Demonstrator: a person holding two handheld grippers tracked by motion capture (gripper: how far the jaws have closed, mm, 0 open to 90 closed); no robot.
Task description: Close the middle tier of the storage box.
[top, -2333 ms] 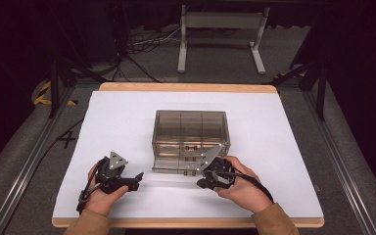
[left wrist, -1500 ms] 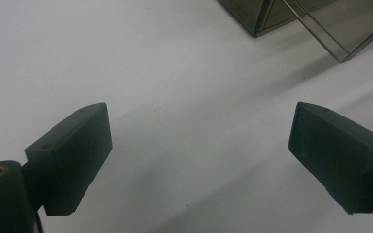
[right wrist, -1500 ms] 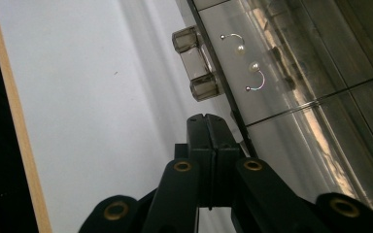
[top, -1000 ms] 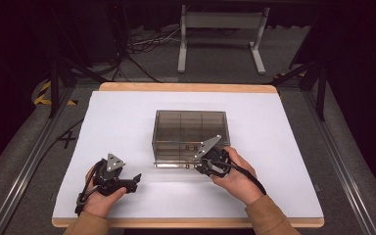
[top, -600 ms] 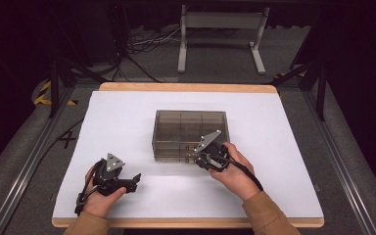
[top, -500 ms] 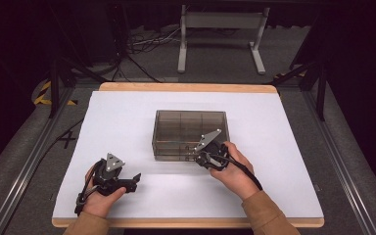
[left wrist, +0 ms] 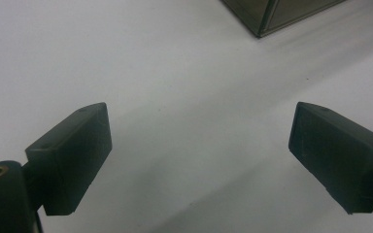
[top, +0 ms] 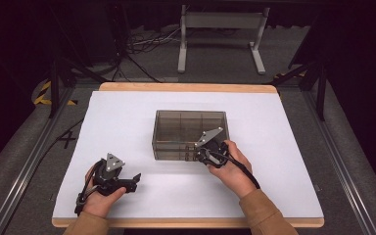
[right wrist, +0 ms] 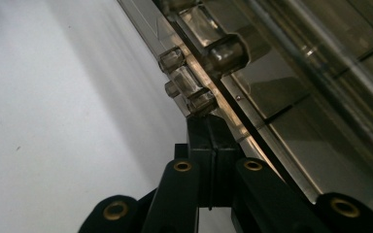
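Centrally on the white bench [top: 127,122] sits a smoky clear plastic box [top: 188,127] with inner dividers, its lid down. At its near long edge, the right tool [top: 199,154] has its jaws pressed together beside the hinge-like clasp [right wrist: 189,85]; whether they pinch the lid's lip is unclear. Well apart, the left tool [top: 136,180] rests wide open, empty, over bare bench.

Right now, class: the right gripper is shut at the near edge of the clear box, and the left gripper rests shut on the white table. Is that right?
Not quite. The left gripper is open: the left gripper view shows its jaws wide apart over the white table. The right gripper is indeed shut at the near edge of the clear box.
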